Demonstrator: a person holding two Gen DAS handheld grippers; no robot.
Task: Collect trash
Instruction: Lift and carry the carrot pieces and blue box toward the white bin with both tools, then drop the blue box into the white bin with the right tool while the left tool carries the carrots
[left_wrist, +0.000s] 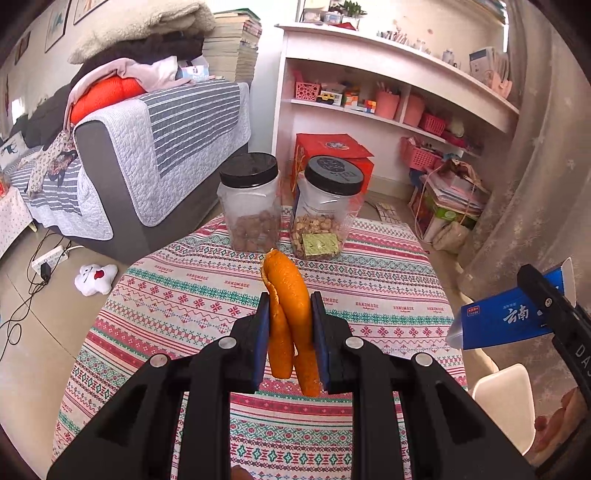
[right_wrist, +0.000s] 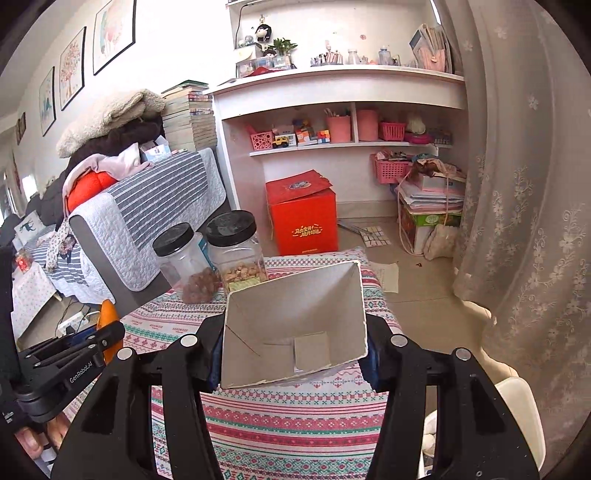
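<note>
My left gripper (left_wrist: 290, 314) is shut on a curled strip of orange peel (left_wrist: 291, 295), which hangs between its blue pads above the patterned tablecloth (left_wrist: 177, 288). My right gripper (right_wrist: 293, 321) is shut on an empty carton (right_wrist: 295, 325). Its open end faces the camera and shows a white inside. In the left wrist view that carton (left_wrist: 506, 317) shows blue with white lettering at the right edge, clamped by the right gripper's black fingers (left_wrist: 550, 295). The peel (right_wrist: 109, 314) and the left gripper show at the left edge of the right wrist view.
Two clear jars with black lids, one of brown nuts (left_wrist: 253, 206) and one of pale nuts (left_wrist: 325, 210), stand at the table's far edge. A grey striped sofa (left_wrist: 147, 155) lies left, a red box (left_wrist: 332, 155) and white shelves (left_wrist: 388, 92) behind, a white chair (left_wrist: 506, 402) right.
</note>
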